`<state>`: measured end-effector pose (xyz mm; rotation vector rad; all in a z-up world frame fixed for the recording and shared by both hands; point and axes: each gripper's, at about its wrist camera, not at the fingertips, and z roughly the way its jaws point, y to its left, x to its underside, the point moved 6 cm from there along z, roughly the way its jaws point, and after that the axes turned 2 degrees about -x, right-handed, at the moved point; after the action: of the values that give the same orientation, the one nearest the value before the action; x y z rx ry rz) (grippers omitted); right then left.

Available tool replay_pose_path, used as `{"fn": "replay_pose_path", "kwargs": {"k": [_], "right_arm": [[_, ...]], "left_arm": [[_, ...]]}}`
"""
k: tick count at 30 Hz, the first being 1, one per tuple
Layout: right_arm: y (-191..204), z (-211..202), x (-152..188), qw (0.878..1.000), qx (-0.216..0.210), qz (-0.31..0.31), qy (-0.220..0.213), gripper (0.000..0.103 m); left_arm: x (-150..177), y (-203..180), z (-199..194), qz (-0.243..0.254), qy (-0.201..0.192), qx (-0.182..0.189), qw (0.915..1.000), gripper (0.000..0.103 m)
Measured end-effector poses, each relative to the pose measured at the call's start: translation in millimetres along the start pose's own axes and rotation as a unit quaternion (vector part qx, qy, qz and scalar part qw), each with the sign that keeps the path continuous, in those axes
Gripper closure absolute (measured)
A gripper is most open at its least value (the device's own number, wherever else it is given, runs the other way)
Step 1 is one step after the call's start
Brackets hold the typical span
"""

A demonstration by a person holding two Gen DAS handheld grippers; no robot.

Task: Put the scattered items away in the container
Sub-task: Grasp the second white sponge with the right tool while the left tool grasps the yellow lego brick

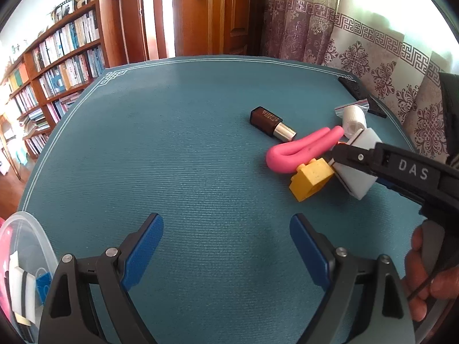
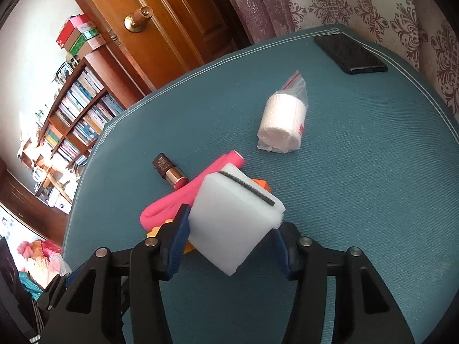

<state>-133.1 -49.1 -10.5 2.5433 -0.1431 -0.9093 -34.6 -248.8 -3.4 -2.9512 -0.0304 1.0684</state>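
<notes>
Teal textured table mat (image 1: 200, 149) carries the clutter; clear plastic container (image 1: 25, 238) sits at left edge, by the idle, spread-open left gripper (image 1: 226, 246). Right gripper (image 2: 232, 243) clamps white foam sponge block (image 2: 232, 218), lifted above pink bent foam tube (image 1: 298, 150) and yellow toy brick (image 1: 311, 179), presumably for transfer

Lipstick (image 1: 272, 122) lies left of the bagged roll (image 1: 354, 119), phone (image 2: 350, 53) behind.

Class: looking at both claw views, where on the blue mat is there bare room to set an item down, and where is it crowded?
Bare: the mat between the open left claw and the lipstick. Crowded: the pink tube, yellow block and bagged roll cluster around the right claw holding the white sponge.
</notes>
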Motion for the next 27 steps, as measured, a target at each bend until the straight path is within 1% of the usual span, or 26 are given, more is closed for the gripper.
{"fn": "replay_pose_path", "kwargs": {"k": [4,10,15,19,23,27], "right_arm": [[-5.5,-10.5,2.7,1.0,0.003,-0.009,-0.007,0.049],[-20.0,-35.9,10.0,0.998,0.028,-0.034,-0.032,0.049],[-34.7,-47.3,15.8,0.998,0.038,-0.026,-0.041,0.049],[-44.4,-53.8,15.6,0.998,0.042,-0.015,-0.05,0.049],[-49.5,-57.1,15.1,0.998,0.037,-0.007,-0.052,0.049],[-49.1,-58.7,15.2,0.998,0.036,-0.009,-0.056,0.049]], "left_arm": [[-2.1,-8.6,3.0,0.002,0.003,0.013,0.9999,0.011],[-7.9,-23.6,7.0,0.012,0.0,0.018,0.9998,0.011],[-12.9,-36.1,14.7,0.004,0.006,0.034,0.9994,0.011],[-16.5,-46.8,22.5,-0.005,0.012,0.039,0.9992,0.011],[-20.7,-55.7,29.6,-0.01,0.015,0.038,0.9991,0.011],[-26.4,-58.5,35.0,-0.012,0.006,0.018,0.9997,0.011]]}}
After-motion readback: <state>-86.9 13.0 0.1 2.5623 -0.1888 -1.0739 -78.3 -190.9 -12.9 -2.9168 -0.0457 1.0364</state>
